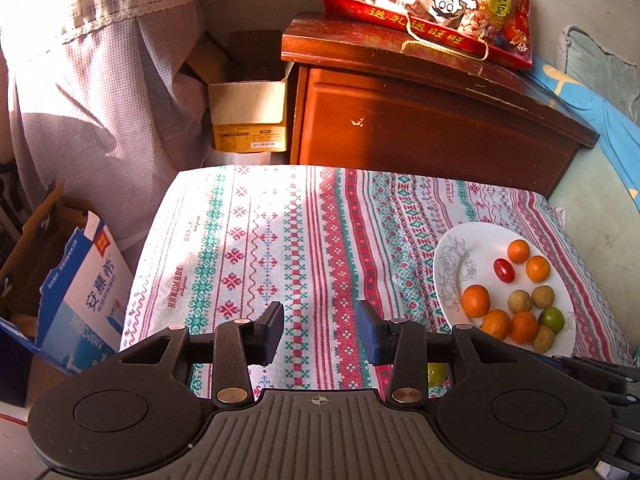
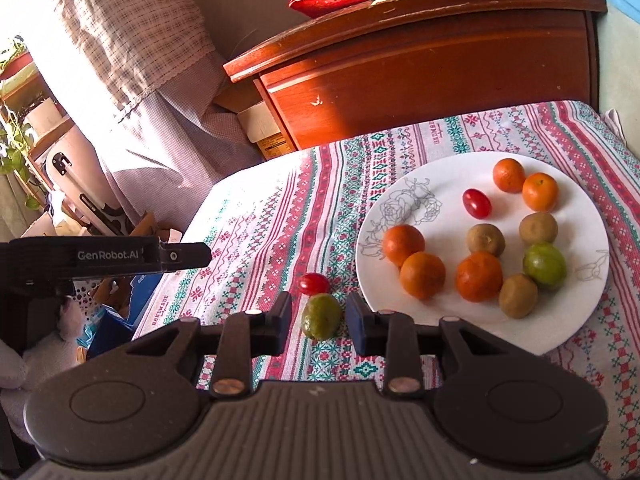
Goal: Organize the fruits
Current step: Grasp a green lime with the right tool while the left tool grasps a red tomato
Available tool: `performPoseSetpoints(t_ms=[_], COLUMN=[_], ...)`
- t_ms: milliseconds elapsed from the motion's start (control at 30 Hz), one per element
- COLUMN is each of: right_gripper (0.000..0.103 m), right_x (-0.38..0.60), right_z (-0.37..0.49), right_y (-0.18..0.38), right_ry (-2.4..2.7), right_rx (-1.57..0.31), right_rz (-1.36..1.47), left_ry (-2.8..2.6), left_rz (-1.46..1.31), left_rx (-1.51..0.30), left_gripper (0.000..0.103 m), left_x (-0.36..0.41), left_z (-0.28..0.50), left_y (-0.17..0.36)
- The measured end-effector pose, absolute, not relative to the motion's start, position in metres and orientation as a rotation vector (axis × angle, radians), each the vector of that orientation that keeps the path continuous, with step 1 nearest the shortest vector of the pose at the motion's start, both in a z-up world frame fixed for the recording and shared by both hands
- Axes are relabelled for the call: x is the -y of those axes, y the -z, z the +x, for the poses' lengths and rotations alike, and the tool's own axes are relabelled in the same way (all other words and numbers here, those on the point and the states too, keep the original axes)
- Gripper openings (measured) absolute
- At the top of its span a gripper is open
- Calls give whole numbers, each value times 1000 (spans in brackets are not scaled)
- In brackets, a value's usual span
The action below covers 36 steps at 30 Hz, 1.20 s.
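A white plate (image 2: 436, 172) on the patterned cloth holds several small oranges, three brown fruits, a red cherry tomato (image 2: 477, 203) and a green lime (image 2: 545, 266). Left of the plate, a second cherry tomato (image 2: 314, 284) and a second green lime (image 2: 320, 317) lie on the cloth. My right gripper (image 2: 319, 322) straddles that lime, with a thin gap at each pad. My left gripper (image 1: 320, 330) hovers over bare cloth left of the plate (image 1: 472, 240), open with nothing between its fingers. In the left wrist view the loose lime (image 1: 438, 374) peeks out behind my right-hand finger.
A dark wooden cabinet (image 1: 420, 120) stands behind the table with a red snack bag (image 1: 432, 4) on top. Cardboard boxes (image 1: 80, 292) sit on the floor to the left, beside a checked curtain (image 1: 100, 80). The cloth hangs over the table's left edge (image 1: 140, 280).
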State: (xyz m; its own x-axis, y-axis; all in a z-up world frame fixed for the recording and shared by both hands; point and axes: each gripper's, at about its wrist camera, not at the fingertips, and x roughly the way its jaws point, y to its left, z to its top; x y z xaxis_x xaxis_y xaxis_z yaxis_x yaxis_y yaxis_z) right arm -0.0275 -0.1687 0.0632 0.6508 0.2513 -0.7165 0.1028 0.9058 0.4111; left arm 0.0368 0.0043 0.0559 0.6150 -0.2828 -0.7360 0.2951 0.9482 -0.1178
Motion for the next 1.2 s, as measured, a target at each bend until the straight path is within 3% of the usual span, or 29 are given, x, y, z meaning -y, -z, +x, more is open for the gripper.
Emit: performPoseSetpoints(t_ms=[567, 633, 1200], right_gripper=[32, 27, 27], right_x=[149, 146, 171], right_z=[-11, -12, -46], right_y=[-32, -32, -45], right_ry=[-64, -69, -72], right_rx=[-919, -914, -925], right_rz=[338, 313, 358], left_ry=[330, 336, 423], left_rz=[26, 29, 87], left_rx=[-883, -886, -901], left_gripper=[39, 40, 40], left_x=[-8, -6, 33], left_z=[40, 41, 37], left_y=[-41, -40, -12])
